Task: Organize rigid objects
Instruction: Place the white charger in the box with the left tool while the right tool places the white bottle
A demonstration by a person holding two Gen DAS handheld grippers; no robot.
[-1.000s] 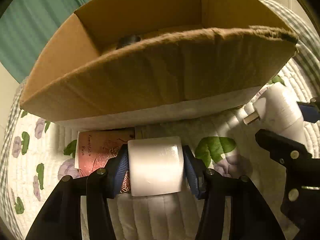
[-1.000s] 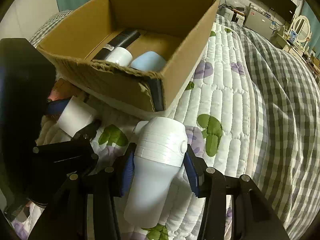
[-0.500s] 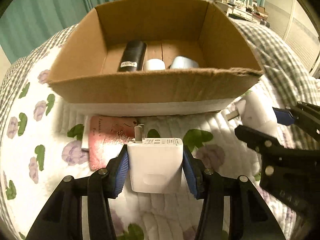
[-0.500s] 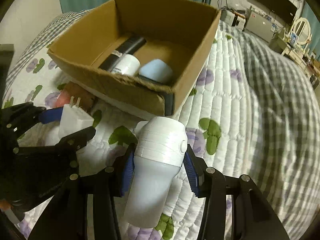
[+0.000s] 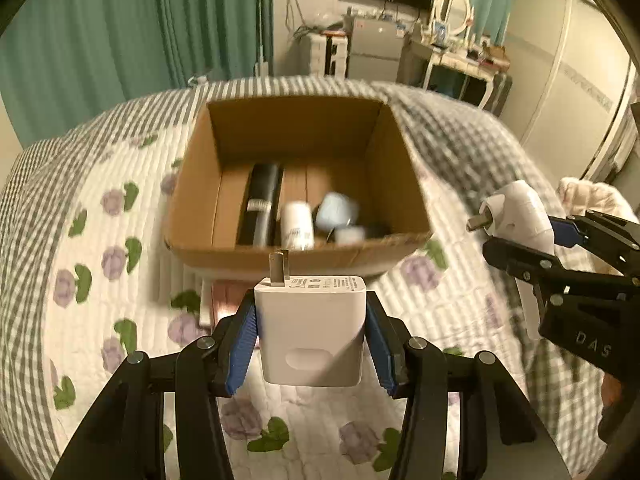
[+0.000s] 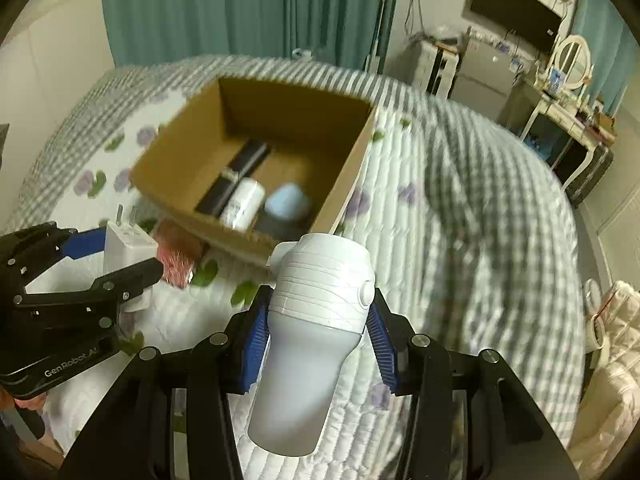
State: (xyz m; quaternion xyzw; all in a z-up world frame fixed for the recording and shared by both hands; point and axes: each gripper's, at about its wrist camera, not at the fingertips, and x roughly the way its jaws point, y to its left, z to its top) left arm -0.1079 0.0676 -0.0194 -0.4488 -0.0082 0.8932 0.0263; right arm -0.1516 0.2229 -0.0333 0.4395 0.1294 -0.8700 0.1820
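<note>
my left tongs (image 5: 311,332) are clenched on the white charger (image 5: 311,330), prongs pointing forward toward the box (image 5: 298,256). a second ago i was down low with the near box wall filling the view; now i'm up well above the bed (image 5: 72,208) and looking down into the box. the charger hangs in the air short of the near wall, not yet over the opening.

my right tongs (image 6: 318,324) are grasping the white plug adapter (image 6: 316,344) at its ribbed upper part, same grip as before. it has come up too: earlier it was close above the quilt, now the whole box and much of the room show beyond it. from the left view it sits off to the right of the box, apart from it, metal pin pointing left.

inside the box i see a black bar (image 5: 260,208) along the left, a white cylinder (image 5: 297,226) beside it, a pale blue thing (image 5: 338,212) to its right, and a small white piece (image 5: 350,235) near the front wall. they lie as they did half a second ago.

a pink booklet (image 6: 176,256) lies on the quilt just in front of the box, mostly hidden behind the charger in the left view. both views are motion-blurred.
</note>
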